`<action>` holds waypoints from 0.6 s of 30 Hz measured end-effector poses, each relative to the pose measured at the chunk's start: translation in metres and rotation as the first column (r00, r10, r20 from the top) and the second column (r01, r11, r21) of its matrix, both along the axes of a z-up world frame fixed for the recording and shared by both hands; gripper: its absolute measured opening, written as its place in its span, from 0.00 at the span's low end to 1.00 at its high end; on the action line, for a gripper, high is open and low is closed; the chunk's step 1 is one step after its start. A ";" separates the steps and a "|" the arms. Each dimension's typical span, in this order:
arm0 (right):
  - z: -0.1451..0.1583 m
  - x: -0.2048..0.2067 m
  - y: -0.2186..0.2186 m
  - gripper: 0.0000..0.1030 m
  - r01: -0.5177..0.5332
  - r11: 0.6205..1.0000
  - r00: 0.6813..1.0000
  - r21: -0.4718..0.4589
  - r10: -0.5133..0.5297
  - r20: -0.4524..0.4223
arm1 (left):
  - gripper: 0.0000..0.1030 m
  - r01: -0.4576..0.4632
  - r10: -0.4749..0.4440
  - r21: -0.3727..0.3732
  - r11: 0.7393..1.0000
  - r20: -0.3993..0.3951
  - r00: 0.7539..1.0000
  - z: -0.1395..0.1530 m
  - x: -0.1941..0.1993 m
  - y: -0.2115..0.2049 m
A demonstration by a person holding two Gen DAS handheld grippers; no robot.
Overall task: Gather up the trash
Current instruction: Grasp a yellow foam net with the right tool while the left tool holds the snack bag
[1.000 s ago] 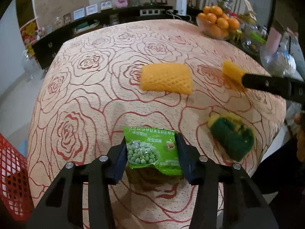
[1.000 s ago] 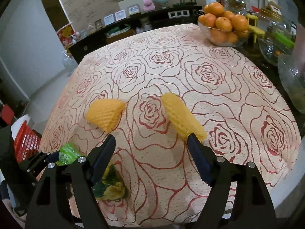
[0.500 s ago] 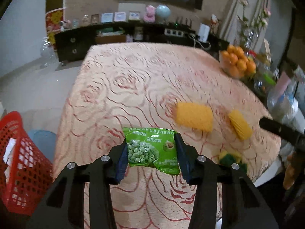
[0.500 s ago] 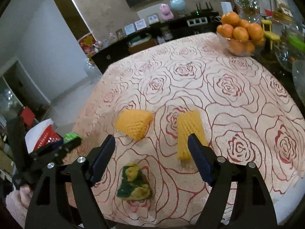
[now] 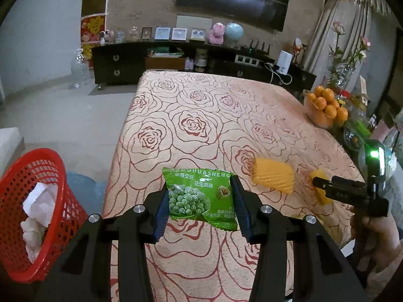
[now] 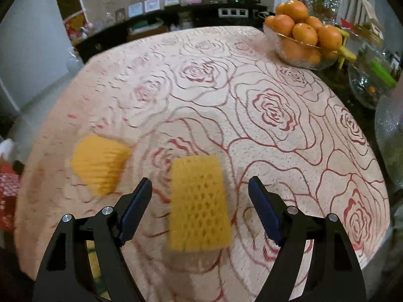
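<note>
Nearest to us in the left wrist view, our left claw [image 5: 200, 205] is clamped on a green snack packet [image 5: 200, 197], its blue pads pressing both side edges, and the packet hangs clear above the rose-patterned bench [image 5: 201, 115]; at about eight o'clock from it a red mesh basket [image 5: 32, 216] stands on the floor beside the bench, with crumpled white paper [image 5: 37, 209] inside; at about three o'clock from the packet a yellow foam net [image 5: 273, 177] lies on the cloth, and just past it the right claw [image 5: 317, 182], held in a person's hand [image 5: 370, 231], reaches over a second foam net [image 5: 320, 187]; whether it touches that net we cannot tell from here. In the right wrist view, our right claw [image 6: 200, 201] stands apart, its pads clear of both sides of the second foam net [image 6: 199, 203], which lies flat on the bench between them; the first foam net [image 6: 100, 166] sits at about ten o'clock from it, well apart; this view is blurred on its left side. Farther off, at about one o'clock, a glass bowl of oranges [image 6: 304, 32] rests at the bench's far right corner; beyond the bench a dark cabinet [image 5: 156, 63] runs along the wall.
</note>
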State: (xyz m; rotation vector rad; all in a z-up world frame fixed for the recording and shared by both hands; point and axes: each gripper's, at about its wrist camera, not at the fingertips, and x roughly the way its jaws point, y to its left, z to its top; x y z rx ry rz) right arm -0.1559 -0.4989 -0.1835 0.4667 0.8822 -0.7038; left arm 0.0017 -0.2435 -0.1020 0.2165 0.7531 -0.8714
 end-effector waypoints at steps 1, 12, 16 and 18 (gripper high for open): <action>-0.004 0.000 -0.003 0.74 0.011 1.000 1.000 0.010 -0.011 -0.002 | 0.42 -0.001 0.001 0.002 1.000 0.003 1.000 0.000 0.000 0.000; -0.008 0.000 0.002 0.37 0.000 0.999 0.999 -0.049 -0.003 -0.044 | 0.42 -0.024 0.024 0.013 1.000 0.024 0.999 0.003 0.002 0.004; -0.002 -0.001 0.005 0.31 -0.001 0.999 1.000 -0.039 0.001 -0.012 | 0.42 -0.040 0.040 0.010 0.999 0.032 0.999 0.005 0.004 0.008; 0.004 -0.001 0.009 0.31 -0.006 0.999 1.000 -0.042 0.006 0.011 | 0.42 -0.051 0.051 0.005 0.999 0.035 0.998 0.006 0.005 0.011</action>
